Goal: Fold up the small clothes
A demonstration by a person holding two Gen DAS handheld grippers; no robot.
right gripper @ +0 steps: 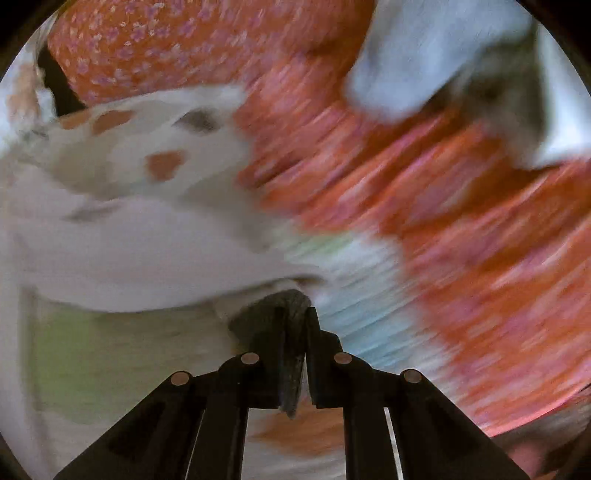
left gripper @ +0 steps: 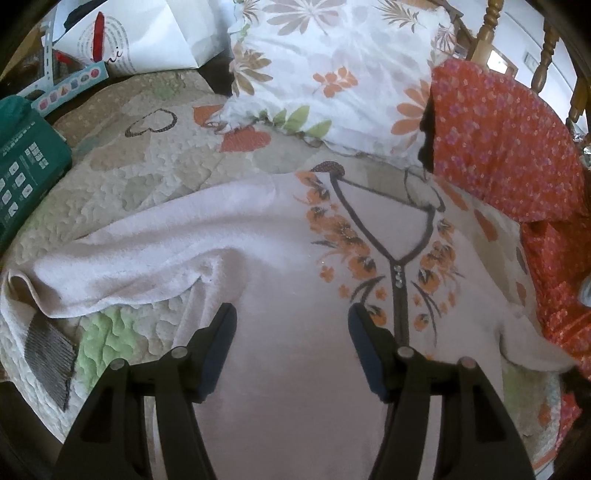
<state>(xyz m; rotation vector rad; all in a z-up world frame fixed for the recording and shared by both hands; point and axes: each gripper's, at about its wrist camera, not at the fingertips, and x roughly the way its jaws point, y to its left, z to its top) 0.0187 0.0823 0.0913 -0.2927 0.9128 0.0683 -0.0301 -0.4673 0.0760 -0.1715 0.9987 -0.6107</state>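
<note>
A pale pink long-sleeved top [left gripper: 280, 258] with orange flowers and a dark V neckline lies face up on a quilted bedspread [left gripper: 147, 177]. One sleeve stretches to the left and ends in a grey ribbed cuff [left gripper: 48, 354]. My left gripper [left gripper: 291, 314] is open and empty, just above the chest of the top. In the blurred right wrist view my right gripper [right gripper: 293, 317] is shut on the other grey ribbed cuff [right gripper: 291, 369] of the top [right gripper: 129, 251], with the sleeve trailing off to the left.
A floral pillow [left gripper: 332, 66] lies at the head of the bed. A red flowered cloth [left gripper: 509, 147] lies along the right side, also in the right wrist view [right gripper: 443, 184]. A green box [left gripper: 26, 162] and a white bag [left gripper: 140, 37] sit at the left. Wooden bedposts [left gripper: 487, 33] stand behind.
</note>
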